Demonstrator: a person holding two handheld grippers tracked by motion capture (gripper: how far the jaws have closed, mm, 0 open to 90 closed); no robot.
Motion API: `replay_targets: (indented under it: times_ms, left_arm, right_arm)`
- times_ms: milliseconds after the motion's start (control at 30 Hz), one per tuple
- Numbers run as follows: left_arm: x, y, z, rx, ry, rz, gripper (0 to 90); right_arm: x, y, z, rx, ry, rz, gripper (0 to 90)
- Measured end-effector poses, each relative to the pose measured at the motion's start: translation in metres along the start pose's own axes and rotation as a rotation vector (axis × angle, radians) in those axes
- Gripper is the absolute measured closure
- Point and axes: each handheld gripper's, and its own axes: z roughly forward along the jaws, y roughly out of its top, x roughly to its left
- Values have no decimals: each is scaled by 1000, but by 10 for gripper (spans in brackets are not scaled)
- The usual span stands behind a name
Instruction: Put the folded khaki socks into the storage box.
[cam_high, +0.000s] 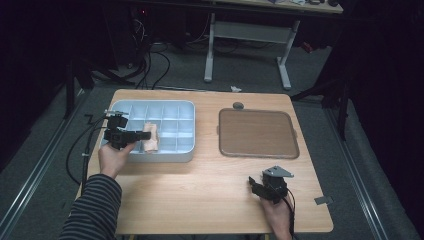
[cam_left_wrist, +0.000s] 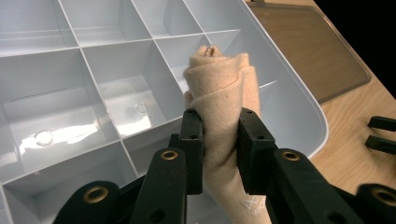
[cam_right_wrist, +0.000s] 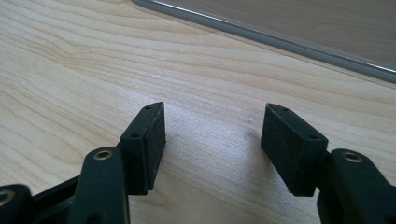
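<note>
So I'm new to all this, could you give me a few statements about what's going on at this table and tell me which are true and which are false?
1. The left gripper is clamped on a rolled beige cloth. True.
2. The cloth is held over the brown tray. False: it is over the pale blue compartment box, at the left of the table.
3. The right gripper holds a second cloth. False: its jaws stand apart with only bare wood between them.
4. The compartments seen near the cloth are empty. True.
5. The right gripper is inside the brown tray. False: it is over the table, nearer the person than the tray.
</note>
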Motion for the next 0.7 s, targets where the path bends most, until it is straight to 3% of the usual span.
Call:
replay_targets:
  times_ms: [133,267,700]
  left_arm:
    - [2,-1,5,11,14,2,744]
    - [-2,-2,12,13,49,35,744]
    - [3,-4,21,58,74,33,743]
  right_arm:
    - [0,0,0,0,0,0,402]
    - [0,0,0,0,0,0,402]
    - [0,0,0,-1,-1,0,402]
